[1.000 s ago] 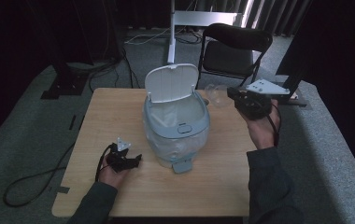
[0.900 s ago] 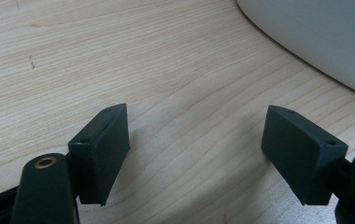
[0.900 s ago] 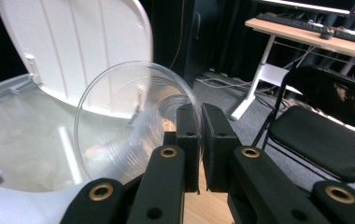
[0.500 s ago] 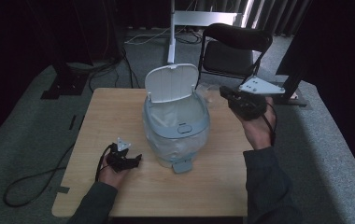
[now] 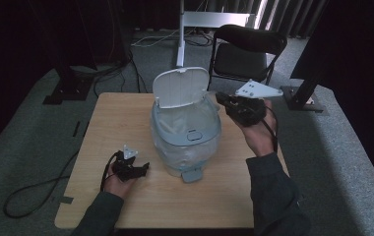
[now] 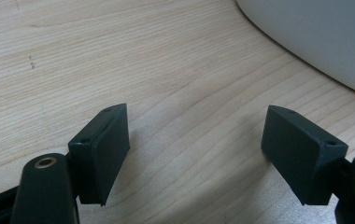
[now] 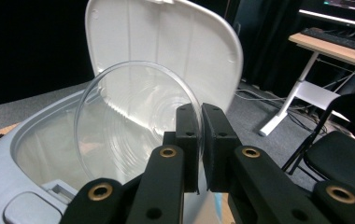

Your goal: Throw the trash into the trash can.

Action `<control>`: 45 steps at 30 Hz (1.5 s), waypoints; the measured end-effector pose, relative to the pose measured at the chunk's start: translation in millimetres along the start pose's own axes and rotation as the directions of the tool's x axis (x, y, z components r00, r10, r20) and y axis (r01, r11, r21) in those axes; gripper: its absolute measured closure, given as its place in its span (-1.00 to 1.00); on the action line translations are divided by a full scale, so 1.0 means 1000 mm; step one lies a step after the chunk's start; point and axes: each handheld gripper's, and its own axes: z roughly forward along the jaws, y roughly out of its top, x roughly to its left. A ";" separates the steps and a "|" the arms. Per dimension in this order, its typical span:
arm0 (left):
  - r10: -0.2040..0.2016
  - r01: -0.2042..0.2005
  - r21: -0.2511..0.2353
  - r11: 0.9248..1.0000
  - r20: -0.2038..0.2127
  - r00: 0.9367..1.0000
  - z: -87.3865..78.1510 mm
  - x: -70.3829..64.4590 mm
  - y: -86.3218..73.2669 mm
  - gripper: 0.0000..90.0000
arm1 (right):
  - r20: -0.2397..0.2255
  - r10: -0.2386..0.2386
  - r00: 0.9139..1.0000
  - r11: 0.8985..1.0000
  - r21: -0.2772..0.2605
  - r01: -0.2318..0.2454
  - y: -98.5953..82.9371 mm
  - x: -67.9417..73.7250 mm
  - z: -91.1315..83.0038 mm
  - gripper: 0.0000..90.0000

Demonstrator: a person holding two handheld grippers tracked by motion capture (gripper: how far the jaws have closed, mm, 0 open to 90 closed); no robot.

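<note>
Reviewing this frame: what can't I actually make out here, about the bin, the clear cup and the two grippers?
- Bin interior: high view, pale liner hides the bottom; contents unknown.
- Clear cup: right gripper view, its lower part sits behind the right gripper; too small in the high view.
- Left gripper: left gripper view, body cut off by the bottom edge.

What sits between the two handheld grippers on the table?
The pale blue-grey plastic bin, lid open, stands between the left gripper and right gripper, seen in the high view.

left gripper (image 5: 132,169) jaws apart; right gripper (image 7: 199,140) jaws clamped
</note>
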 end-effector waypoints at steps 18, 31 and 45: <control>0.001 -0.001 0.001 1.000 0.000 1.000 0.000 0.000 0.000 -0.48 | -0.060 0.022 0.998 0.999 0.037 -0.020 0.003 0.008 0.024 0.42; 0.001 -0.001 0.002 1.000 0.000 1.000 0.001 0.000 0.001 -0.48 | 0.001 0.061 0.998 0.997 0.044 -0.061 0.003 -0.011 0.030 0.49; 0.001 -0.001 0.002 1.000 0.001 1.000 0.001 0.000 0.001 -0.48 | 0.019 0.067 0.998 0.996 0.052 -0.068 0.002 -0.017 0.034 0.49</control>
